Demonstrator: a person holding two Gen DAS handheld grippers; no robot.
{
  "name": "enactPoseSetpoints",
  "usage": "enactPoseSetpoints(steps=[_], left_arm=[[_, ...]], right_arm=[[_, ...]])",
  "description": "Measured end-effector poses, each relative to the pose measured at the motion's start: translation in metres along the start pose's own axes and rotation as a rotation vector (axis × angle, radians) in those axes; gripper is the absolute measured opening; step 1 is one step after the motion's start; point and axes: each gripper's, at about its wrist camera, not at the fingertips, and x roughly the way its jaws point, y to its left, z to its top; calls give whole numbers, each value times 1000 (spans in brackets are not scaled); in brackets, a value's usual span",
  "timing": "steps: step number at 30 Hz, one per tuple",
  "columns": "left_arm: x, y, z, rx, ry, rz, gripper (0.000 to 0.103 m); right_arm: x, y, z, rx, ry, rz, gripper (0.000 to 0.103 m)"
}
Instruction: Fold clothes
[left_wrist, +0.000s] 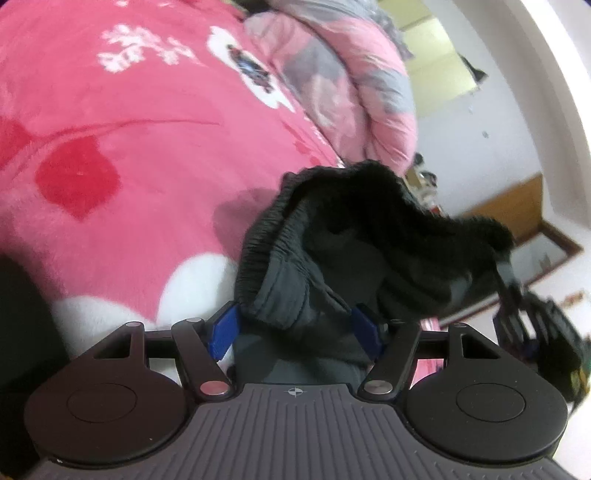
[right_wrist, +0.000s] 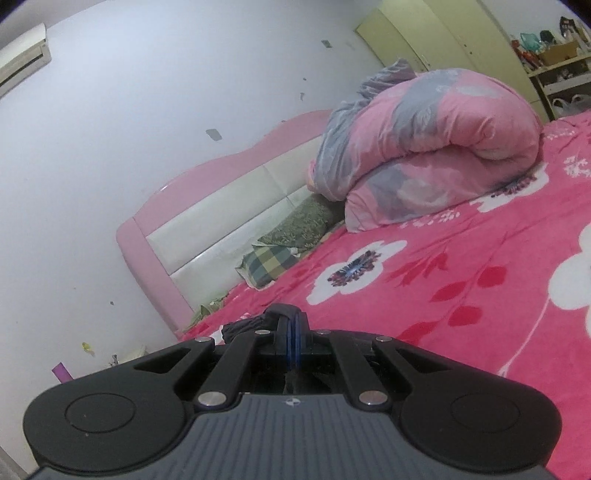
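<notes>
Pink flowered bedspread (right_wrist: 461, 280) fills both views, with a rolled quilt (right_wrist: 436, 147) at the far end by the headboard (right_wrist: 221, 206); no basket or bin shows. Your dark garment (left_wrist: 332, 240) hangs bunched and unfolded above the bed, so folding looks barely begun. Your left gripper (left_wrist: 295, 328) stands apart around its ribbed waistband, grip uncertain; your right gripper (right_wrist: 291, 328) is clenched on another edge.
</notes>
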Motion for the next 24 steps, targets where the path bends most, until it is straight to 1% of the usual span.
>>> enactPoseSetpoints(steps=[2, 3, 4, 5, 6, 7, 9, 11, 12, 13, 15, 17, 20, 22, 24], left_arm=[[3, -2, 2, -3, -26, 9, 65], [4, -3, 3, -1, -39, 15, 62], [6, -4, 4, 0, -52, 26, 57], [8, -5, 5, 1, -65, 38, 53], [11, -6, 7, 2, -72, 53, 47], [14, -7, 10, 2, -74, 63, 43], [20, -8, 14, 5, -74, 75, 40], [25, -10, 17, 11, -67, 79, 40], [27, -10, 19, 14, -64, 81, 40], [29, -10, 20, 18, -59, 83, 41], [30, -8, 21, 24, -51, 84, 42], [34, -8, 23, 27, -51, 82, 43], [37, -11, 23, 52, -59, 93, 42], [37, -14, 22, 76, -66, 104, 41], [38, -16, 21, 104, -72, 115, 41]], right_arm=[[3, 0, -1, -6, 2, -15, 1], [5, -1, -1, -10, 2, -22, 1], [6, -1, -1, -16, 4, -36, 1], [8, -1, -1, -22, 5, -50, 1], [12, -2, -2, -33, 15, -77, 1], [15, -4, -3, -45, 27, -106, 2], [23, -7, -5, -68, 50, -164, 3], [30, -7, -9, -121, 99, -212, 6], [32, -6, -12, -145, 113, -219, 14], [33, -4, -16, -169, 125, -223, 30], [30, -2, -22, -195, 118, -201, 54], [30, 0, -25, -230, 116, -186, 57], [38, 5, -28, -311, 142, -181, 63], [44, 14, -31, -405, 195, -145, 71], [47, 27, -36, -524, 241, -111, 75]])
